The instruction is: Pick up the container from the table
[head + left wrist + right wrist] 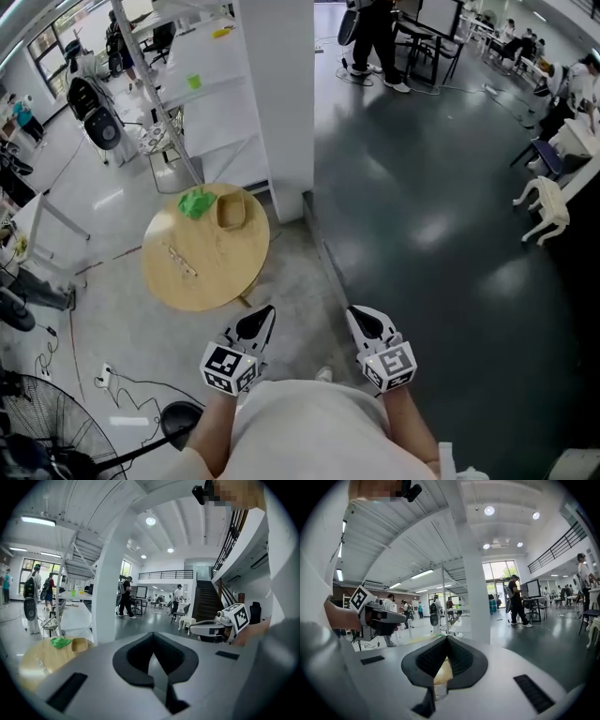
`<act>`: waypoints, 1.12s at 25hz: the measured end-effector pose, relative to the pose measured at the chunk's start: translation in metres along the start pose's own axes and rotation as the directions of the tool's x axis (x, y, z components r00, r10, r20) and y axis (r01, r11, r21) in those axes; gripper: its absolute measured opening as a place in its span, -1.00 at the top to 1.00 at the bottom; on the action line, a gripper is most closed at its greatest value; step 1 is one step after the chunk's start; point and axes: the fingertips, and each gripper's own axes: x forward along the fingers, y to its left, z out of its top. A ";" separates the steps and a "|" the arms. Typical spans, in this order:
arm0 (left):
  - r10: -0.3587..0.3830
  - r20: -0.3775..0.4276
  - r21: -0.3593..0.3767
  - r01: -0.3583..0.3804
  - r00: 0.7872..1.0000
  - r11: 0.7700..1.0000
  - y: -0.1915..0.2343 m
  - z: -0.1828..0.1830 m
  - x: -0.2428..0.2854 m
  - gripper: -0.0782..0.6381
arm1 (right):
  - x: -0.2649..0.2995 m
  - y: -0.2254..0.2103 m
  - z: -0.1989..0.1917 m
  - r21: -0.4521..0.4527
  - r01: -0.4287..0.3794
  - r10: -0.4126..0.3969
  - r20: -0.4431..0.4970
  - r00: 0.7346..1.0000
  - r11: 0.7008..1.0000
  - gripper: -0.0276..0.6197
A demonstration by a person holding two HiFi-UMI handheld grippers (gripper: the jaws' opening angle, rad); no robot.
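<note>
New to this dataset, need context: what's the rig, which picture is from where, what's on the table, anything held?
No robot: a person holds a left gripper and a right gripper, each bearing a marker cube. The head view looks down from the person's head; the two gripper views ride on the grippers and look along their fingers. Ahead, beside a white pillar, stands a round pale wooden table. On it lie a crumpled green cloth, a shallow tan square container beside it, and a thin pale item too small to identify. Both grippers are shut, hold nothing and are short of the table.
</note>
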 end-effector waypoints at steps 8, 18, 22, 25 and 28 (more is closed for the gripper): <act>0.051 -0.034 -0.041 -0.052 0.998 0.998 0.049 -0.017 0.041 0.74 | 0.060 -0.042 -0.019 0.016 -0.010 0.010 -0.060 0.998 1.000 0.84; 0.143 -0.033 -0.110 -0.146 0.989 0.983 0.210 -0.012 0.099 0.74 | 0.247 -0.073 -0.001 -0.039 -0.101 0.094 -0.147 0.985 0.994 0.84; 0.190 -0.036 -0.132 -0.193 0.981 0.972 0.274 -0.007 0.100 0.74 | 0.323 -0.066 0.008 -0.047 -0.149 0.137 -0.196 0.971 0.988 0.84; 0.240 -0.043 -0.152 -0.243 0.970 0.958 0.314 -0.010 0.091 0.74 | 0.375 -0.054 0.009 -0.044 -0.204 0.189 -0.230 0.955 0.978 0.84; 0.293 -0.056 -0.160 -0.298 0.954 0.941 0.343 -0.017 0.074 0.74 | 0.420 -0.034 0.009 -0.055 -0.283 0.260 -0.255 0.931 0.958 0.83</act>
